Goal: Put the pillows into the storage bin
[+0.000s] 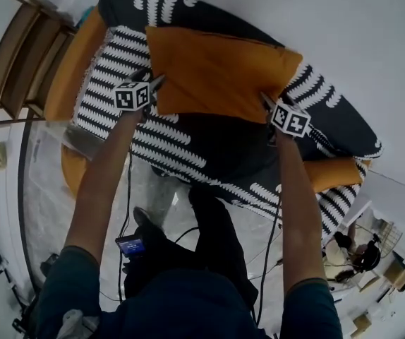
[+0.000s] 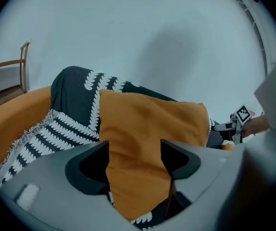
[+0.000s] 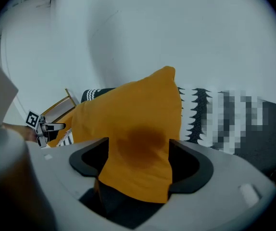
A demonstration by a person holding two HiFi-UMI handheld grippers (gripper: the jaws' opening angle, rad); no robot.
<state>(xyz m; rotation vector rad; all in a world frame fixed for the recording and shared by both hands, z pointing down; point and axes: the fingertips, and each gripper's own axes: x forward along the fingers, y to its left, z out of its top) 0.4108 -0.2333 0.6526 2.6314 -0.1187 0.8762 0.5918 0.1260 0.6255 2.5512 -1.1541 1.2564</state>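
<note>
Scallop-patterned sofa throw (image 1: 167,150), plump orange pillow (image 1: 216,73)

Left gripper (image 1: 153,83), right gripper (image 1: 266,99): grey moulded bodies, black-lined fingers (image 2: 90,167). Just behind fingers, white marker cube (image 1: 132,95) with black squares, one per gripper. Black cables (image 1: 127,189) trailing back along arms. Dark blue short sleeves (image 1: 65,274); black trousers (image 1: 216,224).

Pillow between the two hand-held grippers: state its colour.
Plain orange, no pattern. The pillow shows best in the head view.
</note>
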